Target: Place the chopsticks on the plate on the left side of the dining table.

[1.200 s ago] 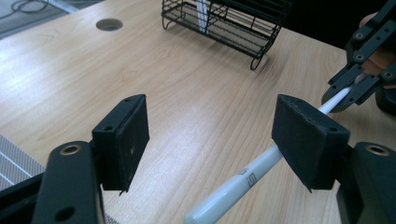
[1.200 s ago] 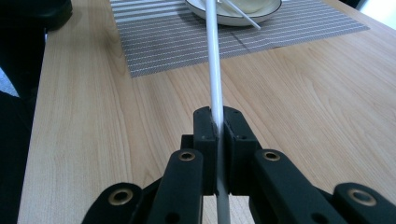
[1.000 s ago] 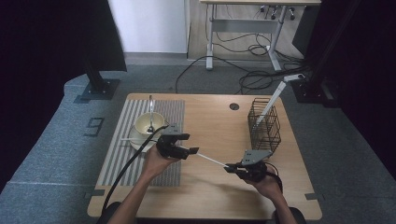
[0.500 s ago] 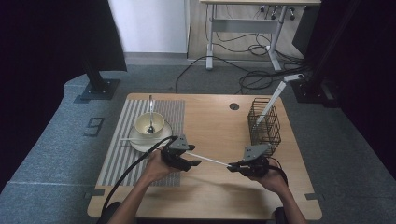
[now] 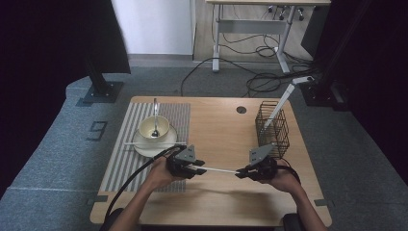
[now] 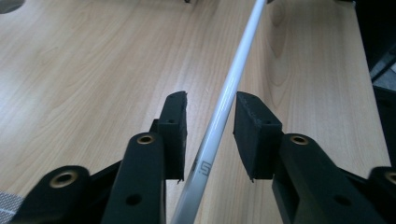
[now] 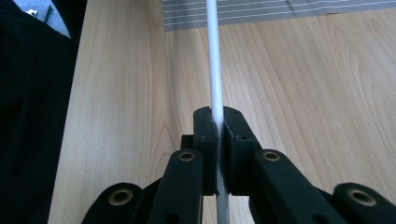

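A thin white stick (image 5: 219, 170) hangs level above the wooden table (image 5: 216, 125), between my two grippers. My right gripper (image 5: 240, 173) is shut on its right end; in the right gripper view the pads (image 7: 205, 126) pinch the stick (image 7: 213, 56), which runs away toward the striped mat. My left gripper (image 5: 195, 168) is at the stick's left end. In the left gripper view the stick (image 6: 224, 102) passes between the pads (image 6: 254, 126) with a small gap on each side. The left jaws have just been closing around the stick.
A striped grey mat (image 5: 122, 159) lies at the left, carrying a plate (image 5: 144, 147) and a bowl (image 5: 154, 126) with a spoon in it. Another white stick (image 5: 154, 143) rests across the plate. A black wire basket (image 5: 272, 130) stands at the right, with a light-coloured bar rising behind it.
My left hand has shifted a little right and toward the table's front edge, and its jaws have narrowed around the stick's left end. The right hand has stayed put with its grip unchanged.
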Action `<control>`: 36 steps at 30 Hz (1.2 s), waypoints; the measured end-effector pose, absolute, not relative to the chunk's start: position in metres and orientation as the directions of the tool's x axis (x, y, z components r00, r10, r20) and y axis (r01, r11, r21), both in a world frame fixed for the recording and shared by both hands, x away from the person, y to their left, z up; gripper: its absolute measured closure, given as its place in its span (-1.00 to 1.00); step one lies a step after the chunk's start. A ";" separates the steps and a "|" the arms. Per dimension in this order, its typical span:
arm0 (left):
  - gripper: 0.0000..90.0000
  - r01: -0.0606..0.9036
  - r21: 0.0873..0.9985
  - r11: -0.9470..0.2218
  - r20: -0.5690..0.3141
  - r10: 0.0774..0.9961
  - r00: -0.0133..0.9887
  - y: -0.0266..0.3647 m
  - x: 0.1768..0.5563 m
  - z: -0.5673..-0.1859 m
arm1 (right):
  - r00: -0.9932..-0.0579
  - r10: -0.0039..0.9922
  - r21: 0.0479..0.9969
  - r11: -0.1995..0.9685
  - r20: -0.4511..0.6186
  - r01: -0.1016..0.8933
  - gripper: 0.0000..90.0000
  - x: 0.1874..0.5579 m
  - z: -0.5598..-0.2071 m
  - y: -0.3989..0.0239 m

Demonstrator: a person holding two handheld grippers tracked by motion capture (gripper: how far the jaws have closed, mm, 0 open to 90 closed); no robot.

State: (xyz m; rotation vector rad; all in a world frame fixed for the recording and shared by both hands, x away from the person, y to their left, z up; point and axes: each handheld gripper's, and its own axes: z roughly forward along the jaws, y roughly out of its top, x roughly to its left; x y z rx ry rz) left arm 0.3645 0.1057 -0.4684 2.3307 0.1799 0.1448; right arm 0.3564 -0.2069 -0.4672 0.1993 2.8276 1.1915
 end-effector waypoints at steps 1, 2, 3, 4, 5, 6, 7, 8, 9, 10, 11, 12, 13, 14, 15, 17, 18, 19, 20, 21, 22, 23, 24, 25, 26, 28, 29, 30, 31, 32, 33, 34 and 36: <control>0.49 0.080 0.719 -0.691 0.052 0.168 0.984 0.105 0.364 -0.469 | -0.990 0.141 0.715 0.693 -0.010 0.092 0.89 0.357 -0.467 -0.207; 0.51 0.075 0.714 -0.696 0.055 0.163 0.985 0.105 0.364 -0.469 | -0.991 0.136 0.714 0.695 -0.010 0.088 0.89 0.357 -0.466 -0.206; 0.54 0.072 0.711 -0.699 0.055 0.158 0.986 0.105 0.364 -0.469 | -0.991 0.134 0.713 0.695 -0.008 0.088 0.89 0.357 -0.466 -0.206; 0.57 0.067 0.709 -0.702 0.056 0.151 0.987 0.105 0.364 -0.470 | -0.991 0.130 0.711 0.697 -0.007 0.087 0.89 0.357 -0.466 -0.206; 0.60 0.065 0.708 -0.703 0.056 0.147 0.988 0.106 0.364 -0.470 | -0.992 0.126 0.710 0.699 -0.007 0.084 0.89 0.357 -0.466 -0.205; 0.63 0.064 0.707 -0.704 0.053 0.144 0.988 0.106 0.364 -0.470 | -0.992 0.123 0.708 0.701 -0.006 0.083 0.89 0.358 -0.466 -0.205; 0.64 0.063 0.707 -0.704 0.050 0.139 0.989 0.106 0.364 -0.470 | -0.993 0.122 0.708 0.702 -0.005 0.083 0.89 0.358 -0.466 -0.205; 0.65 0.058 0.706 -0.706 0.050 0.132 0.990 0.106 0.364 -0.470 | -0.993 0.120 0.706 0.703 -0.003 0.083 0.89 0.358 -0.465 -0.204; 0.67 0.055 0.704 -0.708 0.048 0.125 0.991 0.106 0.364 -0.470 | -0.993 0.116 0.706 0.704 -0.003 0.080 0.89 0.358 -0.466 -0.204; 0.68 0.053 0.702 -0.710 0.047 0.120 0.992 0.106 0.364 -0.470 | -0.993 0.114 0.707 0.703 -0.001 0.080 0.89 0.359 -0.466 -0.204; 0.69 0.048 0.700 -0.713 0.045 0.111 0.993 0.106 0.364 -0.470 | -0.994 0.112 0.707 0.703 0.000 0.080 0.88 0.359 -0.466 -0.204; 0.71 0.041 0.698 -0.715 0.041 0.098 0.994 0.107 0.364 -0.470 | -0.994 0.111 0.708 0.702 0.002 0.079 0.88 0.359 -0.466 -0.204; 0.73 0.038 0.698 -0.715 0.037 0.089 0.995 0.107 0.364 -0.471 | -0.994 0.110 0.709 0.701 0.002 0.079 0.87 0.359 -0.467 -0.205; 0.75 0.033 0.699 -0.714 0.029 0.074 0.997 0.107 0.364 -0.471 | -0.994 0.111 0.709 0.700 0.003 0.081 0.86 0.359 -0.467 -0.205; 0.79 0.027 0.703 -0.711 0.017 0.054 0.998 0.107 0.364 -0.471 | -0.993 0.118 0.712 0.697 0.004 0.086 0.83 0.360 -0.467 -0.205; 0.85 0.020 0.713 -0.701 0.008 0.036 0.999 0.108 0.362 -0.471 | -0.990 0.140 0.719 0.688 -0.003 0.095 0.77 0.361 -0.467 -0.207; 0.86 0.022 0.717 -0.697 0.006 0.038 0.999 0.108 0.362 -0.470 | -0.989 0.147 0.724 0.683 -0.001 0.100 0.75 0.361 -0.467 -0.208; 0.86 0.020 0.719 -0.695 0.006 0.036 0.999 0.108 0.361 -0.470 | -0.988 0.152 0.729 0.677 -0.002 0.103 0.74 0.362 -0.467 -0.208; 0.86 0.020 0.719 -0.695 0.011 0.040 0.999 0.108 0.361 -0.469 | -0.988 0.155 0.732 0.673 -0.001 0.105 0.71 0.362 -0.467 -0.209; 0.86 0.028 0.718 -0.695 0.009 0.050 0.999 0.109 0.362 -0.469 | -0.986 0.164 0.735 0.670 -0.006 0.107 0.62 0.361 -0.467 -0.209; 0.86 0.033 0.716 -0.697 0.008 0.055 0.998 0.110 0.362 -0.469 | -0.983 0.181 0.738 0.665 -0.011 0.114 0.55 0.361 -0.467 -0.209; 0.86 0.038 0.715 -0.698 0.012 0.067 0.998 0.111 0.363 -0.469 | -0.981 0.192 0.742 0.660 -0.015 0.118 0.50 0.361 -0.466 -0.209; 0.86 0.047 0.716 -0.697 0.008 0.075 0.997 0.112 0.364 -0.470 | -0.979 0.204 0.746 0.655 -0.021 0.121 0.43 0.360 -0.466 -0.209; 0.86 0.053 0.716 -0.696 0.007 0.084 0.996 0.113 0.364 -0.470 | -0.975 0.221 0.749 0.651 -0.026 0.128 0.38 0.360 -0.465 -0.209; 0.86 0.059 0.715 -0.697 0.010 0.095 0.995 0.115 0.364 -0.471 | -0.972 0.234 0.751 0.647 -0.030 0.133 0.36 0.361 -0.464 -0.209; 0.86 0.073 0.716 -0.694 0.010 0.114 0.993 0.118 0.365 -0.473 | -0.968 0.247 0.752 0.645 -0.035 0.137 0.31 0.361 -0.463 -0.210; 0.86 0.081 0.717 -0.693 0.011 0.127 0.992 0.120 0.365 -0.474 | -0.966 0.255 0.753 0.644 -0.040 0.138 0.30 0.361 -0.463 -0.210; 0.86 0.087 0.719 -0.690 0.013 0.138 0.990 0.122 0.365 -0.475 | -0.964 0.262 0.755 0.641 -0.042 0.141 0.26 0.361 -0.462 -0.210; 0.86 0.096 0.720 -0.687 0.014 0.152 0.988 0.124 0.365 -0.476 | -0.962 0.271 0.757 0.637 -0.044 0.145 0.25 0.361 -0.462 -0.210; 0.86 0.104 0.723 -0.683 0.015 0.166 0.986 0.126 0.365 -0.477 | -0.960 0.278 0.760 0.633 -0.042 0.150 0.21 0.360 -0.461 -0.210; 0.86 0.115 0.724 -0.680 0.011 0.178 0.984 0.129 0.366 -0.478 | -0.958 0.285 0.763 0.628 -0.041 0.154 0.17 0.360 -0.461 -0.211; 0.86 0.120 0.722 -0.681 0.012 0.186 0.982 0.131 0.366 -0.478 | -0.955 0.295 0.765 0.624 -0.041 0.160 0.14 0.360 -0.461 -0.211; 0.86 0.136 0.722 -0.678 0.016 0.213 0.977 0.135 0.366 -0.479 | -0.950 0.310 0.766 0.620 -0.041 0.170 0.08 0.360 -0.462 -0.211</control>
